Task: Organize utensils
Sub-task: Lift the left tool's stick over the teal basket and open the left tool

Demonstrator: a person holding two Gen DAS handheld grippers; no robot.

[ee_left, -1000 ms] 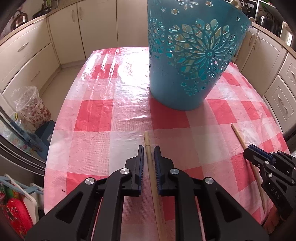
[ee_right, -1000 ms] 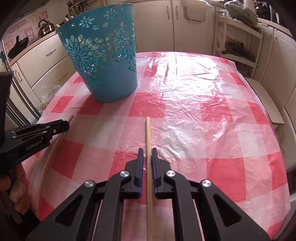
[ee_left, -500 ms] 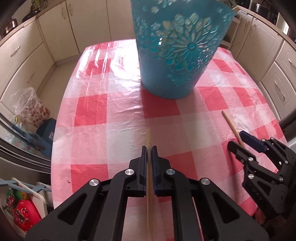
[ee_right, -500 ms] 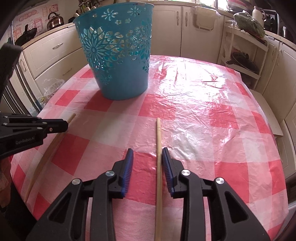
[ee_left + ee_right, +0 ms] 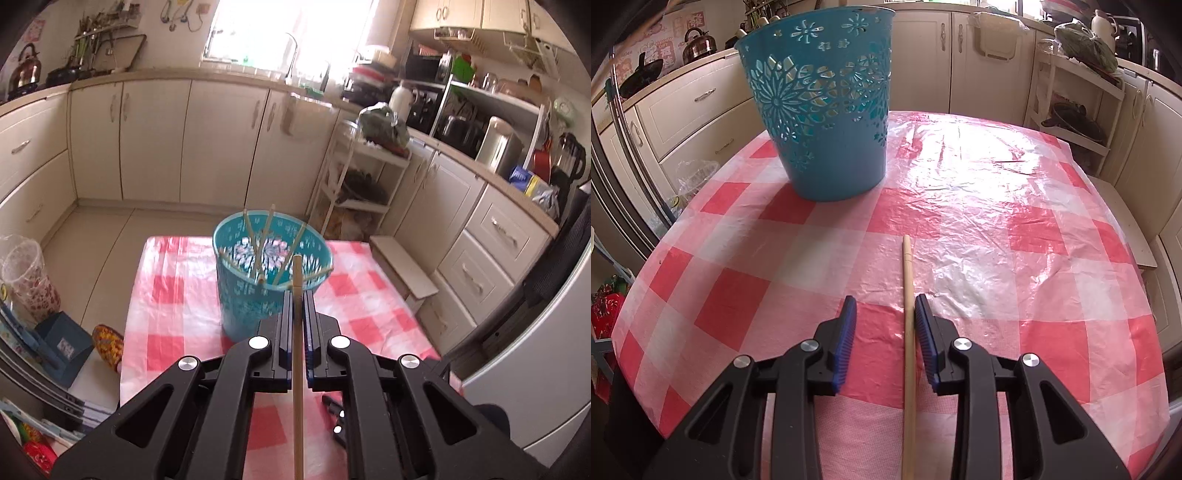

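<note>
Left gripper (image 5: 295, 299) clamped on a light, stiff wooden stick (image 5: 297, 369) above the blue basket (image 5: 243, 295), while the right gripper (image 5: 884, 314) stands parted around another stick (image 5: 908, 332) on the table (image 5: 1034, 221), best pinched mid-shaft.

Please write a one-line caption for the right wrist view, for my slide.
Right gripper, jaws open, straddles a wooden stick lying on the checked tablecloth before a blue basket.

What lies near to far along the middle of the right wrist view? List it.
right gripper → wooden stick lying between its open jaws → checked tablecloth → blue cut-out basket → cream cabinets
</note>
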